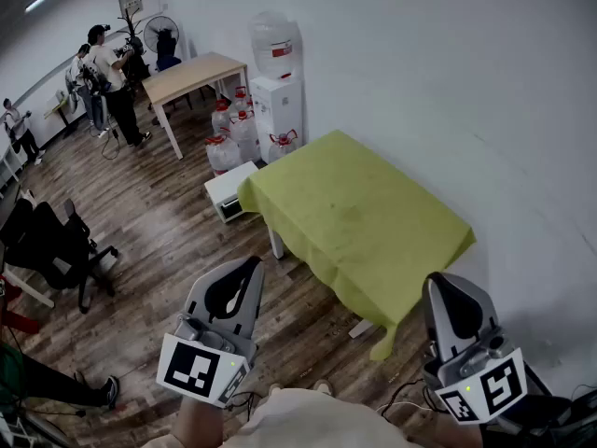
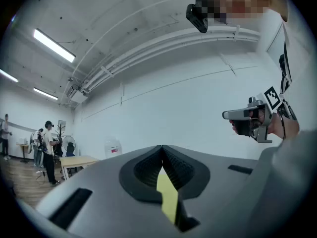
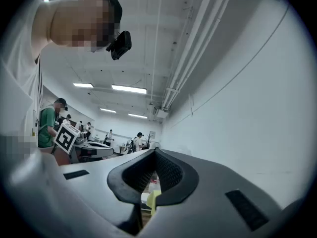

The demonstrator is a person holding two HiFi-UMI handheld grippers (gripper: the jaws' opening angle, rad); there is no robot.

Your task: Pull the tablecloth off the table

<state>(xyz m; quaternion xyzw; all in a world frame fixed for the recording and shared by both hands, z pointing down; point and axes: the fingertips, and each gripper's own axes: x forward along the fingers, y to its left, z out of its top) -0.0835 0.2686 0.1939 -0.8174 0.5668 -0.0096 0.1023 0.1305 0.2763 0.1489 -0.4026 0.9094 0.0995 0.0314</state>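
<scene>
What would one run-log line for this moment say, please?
stage: before grasp | left tool: shut, empty, off the cloth | right tool: shut, empty, off the cloth | tablecloth: spread over table, untouched

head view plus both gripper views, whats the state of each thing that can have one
yellow-green tablecloth: spread flat, not pulled off yet, near corner hanging down
left gripper: shut, holding nothing, clear of the cloth
right gripper: shut, holding nothing, clear of the cloth
white water dispenser: upright, bottle seated on top
water jugs: upright on the floor beside the dispenser
</scene>
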